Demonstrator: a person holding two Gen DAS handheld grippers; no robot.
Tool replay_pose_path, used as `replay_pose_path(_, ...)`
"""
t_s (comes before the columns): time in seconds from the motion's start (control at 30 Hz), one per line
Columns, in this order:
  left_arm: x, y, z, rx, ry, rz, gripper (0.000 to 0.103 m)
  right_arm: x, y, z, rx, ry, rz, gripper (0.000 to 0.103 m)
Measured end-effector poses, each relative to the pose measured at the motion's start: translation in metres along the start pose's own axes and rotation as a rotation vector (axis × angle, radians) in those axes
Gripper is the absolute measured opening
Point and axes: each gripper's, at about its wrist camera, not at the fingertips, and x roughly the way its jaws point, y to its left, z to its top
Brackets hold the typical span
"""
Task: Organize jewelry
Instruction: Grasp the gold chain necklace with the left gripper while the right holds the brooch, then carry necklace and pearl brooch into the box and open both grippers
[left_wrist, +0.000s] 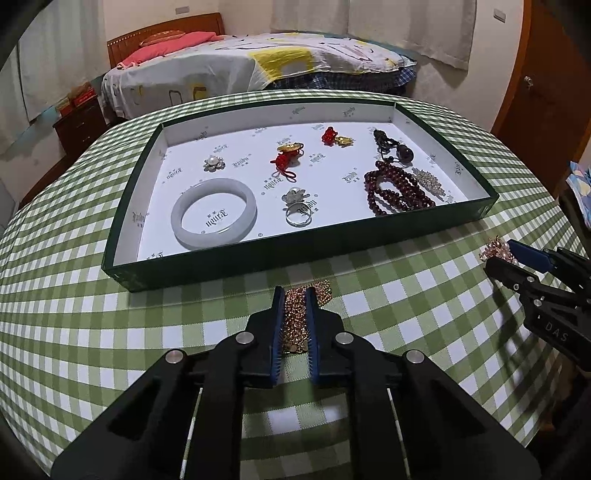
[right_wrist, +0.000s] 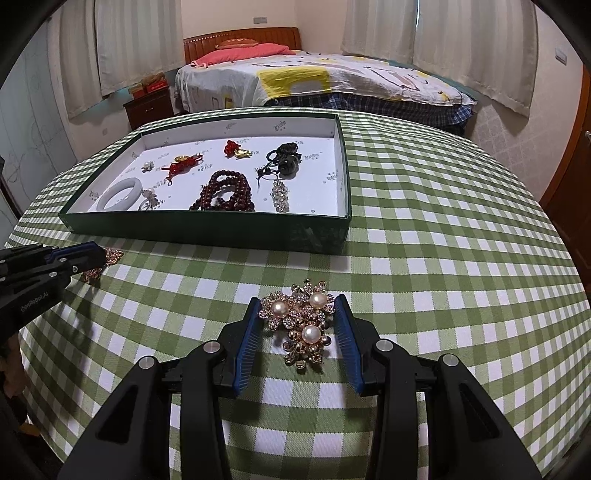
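On the green-checked tablecloth, just in front of the tray, lies a gold bead piece (left_wrist: 323, 290). My left gripper (left_wrist: 294, 295) is shut on it, with the blue pads pressed against both sides. To the right, a gold flower brooch with three pearls (right_wrist: 308, 321) lies on the cloth. My right gripper (right_wrist: 297, 301) holds it, both pads touching its edges. The green tray (left_wrist: 258, 266) with its white lining holds a pale jade bangle (left_wrist: 213, 212), a dark red bead strand (left_wrist: 399, 188), a pearl flower ring (left_wrist: 297, 206) and red knot charms (left_wrist: 286, 157).
The tray (right_wrist: 207, 232) sits toward the far left of the round table. A crystal brooch (right_wrist: 280, 194) and dark pendant (right_wrist: 286, 160) lie near its right wall. A bed (right_wrist: 314, 81) stands beyond the table and a wooden door (left_wrist: 546, 92) at the right.
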Motion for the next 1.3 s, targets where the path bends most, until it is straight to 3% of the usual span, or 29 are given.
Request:
replay_pose_path(0.1, 0.001, 0.002, 0.001, -0.013, 0.015, -0.025, 0.012, 0.0, 0.001, 0.0, -0.003, 0.0, 0.0, 0.04)
replay_pose_path(0.13, 0.001, 0.003, 0.001, -0.019, 0.018, -0.027, 0.017, 0.001, 0.002, 0.0, -0.004, 0.0, 0.001, 0.04)
replay_pose_path(0.17, 0.001, 0.004, 0.0, -0.023, 0.02, -0.03, 0.034, 0.001, 0.002, 0.0, -0.006, 0.0, 0.001, 0.04)
replay_pose_path(0.2, 0.0, 0.006, 0.0, -0.028, 0.019, -0.025, 0.043, 0.001, 0.002, -0.001, -0.006, 0.0, 0.002, 0.04)
replay_pose_path(0.3, 0.0, 0.007, 0.0, -0.029, 0.015, -0.027, 0.046, 0.001, 0.002, -0.001, -0.007, 0.001, 0.004, 0.04)
replay_pose_path(0.43, 0.006, 0.008, 0.002, -0.026, 0.024, -0.036, 0.045, 0.001, 0.001, -0.001, -0.005, 0.0, 0.006, 0.04)
replay_pose_path(0.57, 0.008, 0.0, 0.003, 0.023, 0.011, -0.045, 0.014, 0.002, 0.001, -0.001, -0.004, 0.001, 0.004, 0.04)
replay_pose_path(1.3, -0.016, 0.0, -0.002, 0.019, -0.047, -0.045, 0.01, -0.006, 0.003, -0.001, -0.002, -0.028, 0.002, 0.04)
